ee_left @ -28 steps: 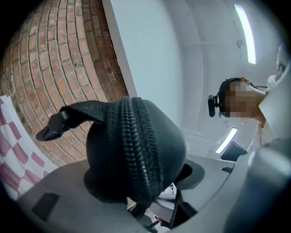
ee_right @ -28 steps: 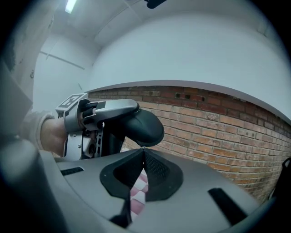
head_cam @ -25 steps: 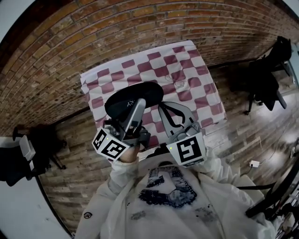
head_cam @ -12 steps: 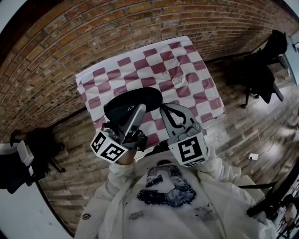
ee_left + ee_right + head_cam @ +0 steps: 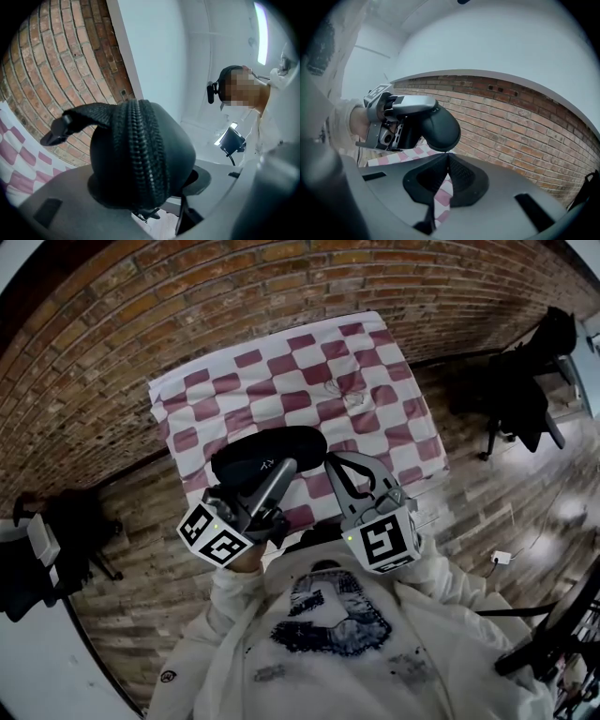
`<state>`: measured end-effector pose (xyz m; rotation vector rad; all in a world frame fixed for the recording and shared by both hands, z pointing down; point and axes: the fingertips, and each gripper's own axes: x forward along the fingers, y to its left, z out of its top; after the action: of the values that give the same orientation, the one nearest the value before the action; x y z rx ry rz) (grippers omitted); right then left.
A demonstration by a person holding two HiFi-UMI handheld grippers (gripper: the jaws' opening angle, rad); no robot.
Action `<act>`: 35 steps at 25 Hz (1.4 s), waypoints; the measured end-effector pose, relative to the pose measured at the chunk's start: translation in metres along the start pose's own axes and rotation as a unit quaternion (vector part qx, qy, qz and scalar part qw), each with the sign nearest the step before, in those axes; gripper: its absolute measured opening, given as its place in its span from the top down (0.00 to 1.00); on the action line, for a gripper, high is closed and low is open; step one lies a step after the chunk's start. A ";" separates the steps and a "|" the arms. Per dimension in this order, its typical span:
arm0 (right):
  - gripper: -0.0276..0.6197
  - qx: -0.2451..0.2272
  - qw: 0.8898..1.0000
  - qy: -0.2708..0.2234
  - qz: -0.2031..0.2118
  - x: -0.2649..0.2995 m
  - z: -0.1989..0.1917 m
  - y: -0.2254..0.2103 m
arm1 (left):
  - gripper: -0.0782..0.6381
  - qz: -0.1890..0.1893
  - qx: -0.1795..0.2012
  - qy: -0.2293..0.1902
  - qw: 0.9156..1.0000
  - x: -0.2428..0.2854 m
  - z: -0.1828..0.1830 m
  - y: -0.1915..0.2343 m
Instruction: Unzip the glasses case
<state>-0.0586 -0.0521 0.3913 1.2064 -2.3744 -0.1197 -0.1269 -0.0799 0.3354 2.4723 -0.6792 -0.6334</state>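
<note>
The black glasses case (image 5: pixel 251 452) hangs above the table's near edge, with my left gripper (image 5: pixel 281 465) shut across its middle. In the left gripper view the case (image 5: pixel 112 159) fills the jaws, its closed zipper (image 5: pixel 140 154) faces the camera, and a black strap (image 5: pixel 63 127) juts from its far end. My right gripper (image 5: pixel 330 461) is shut, with its tips at the case's right end. In the right gripper view those tips (image 5: pixel 447 155) meet just under the case's end (image 5: pixel 440 129), pinching a small dark zipper pull there.
A table with a red-and-white checked cloth (image 5: pixel 281 371) stands against a brick wall (image 5: pixel 187 296). Black chairs stand at the right (image 5: pixel 525 399) and left (image 5: pixel 56 540) on the wooden floor (image 5: pixel 487 502).
Both grippers and the case between them have sunk a little and drawn toward the person. Neither grip has changed.
</note>
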 end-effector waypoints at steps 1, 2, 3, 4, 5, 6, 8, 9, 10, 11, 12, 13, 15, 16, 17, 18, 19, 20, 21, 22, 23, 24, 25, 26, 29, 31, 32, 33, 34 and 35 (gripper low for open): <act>0.94 -0.007 1.000 0.000 0.002 -0.001 -0.001 0.001 | 0.50 -0.002 0.004 0.003 1.000 -0.001 -0.001 -0.001; 0.94 -0.015 1.000 0.001 0.004 -0.001 -0.001 0.001 | 0.50 -0.003 0.007 0.007 1.000 -0.001 -0.001 -0.002; 0.94 -0.023 1.000 0.002 0.006 -0.002 -0.002 0.002 | 0.50 -0.005 0.010 0.011 1.000 -0.001 -0.002 -0.003; 0.94 -0.029 1.000 0.002 0.008 -0.003 -0.003 0.003 | 0.50 -0.007 0.013 0.016 1.000 -0.001 -0.004 -0.005; 0.94 -0.033 0.999 0.003 0.010 -0.004 -0.005 0.004 | 0.51 -0.008 0.015 0.020 1.000 -0.001 -0.005 -0.006; 0.94 -0.038 0.999 0.004 0.012 -0.005 -0.007 0.004 | 0.51 -0.010 0.018 0.024 0.999 -0.001 -0.007 -0.007; 0.94 -0.047 0.999 0.009 0.016 -0.006 -0.012 0.005 | 0.51 -0.013 0.024 0.034 0.999 -0.001 -0.011 -0.008; 0.94 -0.050 0.999 0.011 0.018 -0.007 -0.014 0.005 | 0.51 -0.014 0.027 0.039 0.999 0.000 -0.012 -0.009; 0.94 -0.051 0.998 0.012 0.019 -0.007 -0.016 0.005 | 0.51 -0.016 0.029 0.044 0.998 0.000 -0.014 -0.009; 0.94 -0.050 0.998 0.014 0.019 -0.007 -0.017 0.004 | 0.51 -0.017 0.033 0.049 0.998 0.001 -0.016 -0.009; 0.94 -0.049 0.998 0.016 0.020 -0.007 -0.018 0.004 | 0.51 -0.017 0.036 0.054 0.998 0.001 -0.017 -0.009; 0.94 -0.048 0.998 0.018 0.021 -0.006 -0.019 0.003 | 0.51 -0.016 0.040 0.058 0.997 0.001 -0.019 -0.009; 0.94 -0.047 0.998 0.021 0.022 -0.006 -0.021 0.003 | 0.51 -0.014 0.047 0.064 0.997 0.002 -0.021 -0.010; 0.94 -0.047 0.998 0.023 0.022 -0.005 -0.022 0.004 | 0.51 -0.014 0.050 0.066 0.996 0.001 -0.022 -0.010; 0.94 -0.048 0.998 0.024 0.022 -0.005 -0.023 0.004 | 0.51 -0.013 0.054 0.068 0.996 0.001 -0.023 -0.010; 0.94 -0.048 0.998 0.025 0.021 -0.005 -0.024 0.004 | 0.51 -0.012 0.058 0.070 0.996 0.001 -0.024 -0.011; 0.94 -0.049 0.998 0.026 0.021 -0.005 -0.025 0.003 | 0.51 -0.011 0.062 0.073 0.995 0.001 -0.025 -0.011; 0.94 -0.049 0.998 0.026 0.021 -0.005 -0.025 0.003 | 0.51 -0.011 0.068 0.076 0.995 0.001 -0.026 -0.012; 0.94 -0.050 0.998 0.027 0.021 -0.005 -0.026 0.002 | 0.51 -0.011 0.072 0.078 0.994 0.001 -0.026 -0.013; 0.94 -0.051 0.998 0.027 0.022 -0.004 -0.026 0.002 | 0.51 -0.011 0.076 0.080 0.994 0.001 -0.027 -0.013; 0.94 -0.052 0.998 0.028 0.022 -0.004 -0.027 0.002 | 0.51 -0.011 0.078 0.082 0.994 0.001 -0.027 -0.014; 0.94 -0.054 0.998 0.028 0.023 -0.004 -0.027 0.002 | 0.51 -0.011 0.080 0.084 0.993 0.001 -0.028 -0.014; 0.94 -0.057 0.998 0.029 0.023 -0.004 -0.027 0.002 | 0.51 -0.012 0.081 0.086 0.993 0.000 -0.028 -0.014; 0.94 -0.060 0.997 0.030 0.023 -0.003 -0.028 0.003 | 0.51 -0.013 0.084 0.090 0.992 0.000 -0.029 -0.014; 0.94 -0.069 0.997 0.033 0.025 -0.001 -0.029 0.005 | 0.52 -0.016 0.097 0.105 0.990 -0.002 -0.031 -0.015; 0.94 -0.076 0.996 0.036 0.027 0.000 -0.031 0.007 | 0.52 -0.016 0.104 0.114 0.988 -0.004 -0.033 -0.015; 0.94 -0.079 0.996 0.037 0.027 0.000 -0.032 0.007 | 0.52 -0.016 0.107 0.119 0.987 -0.004 -0.035 -0.015; 0.94 -0.083 0.995 0.039 0.028 0.000 -0.033 0.008 | 0.52 -0.016 0.109 0.123 0.986 -0.005 -0.036 -0.015; 0.94 -0.089 0.995 0.040 0.027 0.001 -0.034 0.009 | 0.52 -0.017 0.110 0.128 0.986 -0.005 -0.037 -0.014; 0.94 -0.095 0.994 0.042 0.027 0.001 -0.034 0.009 | 0.52 -0.017 0.109 0.131 0.985 -0.006 -0.038 -0.014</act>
<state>-0.0508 -0.0429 0.4248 1.0370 -2.2630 -0.2660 -0.1062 -0.0536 0.3585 2.7086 -0.6316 -0.2465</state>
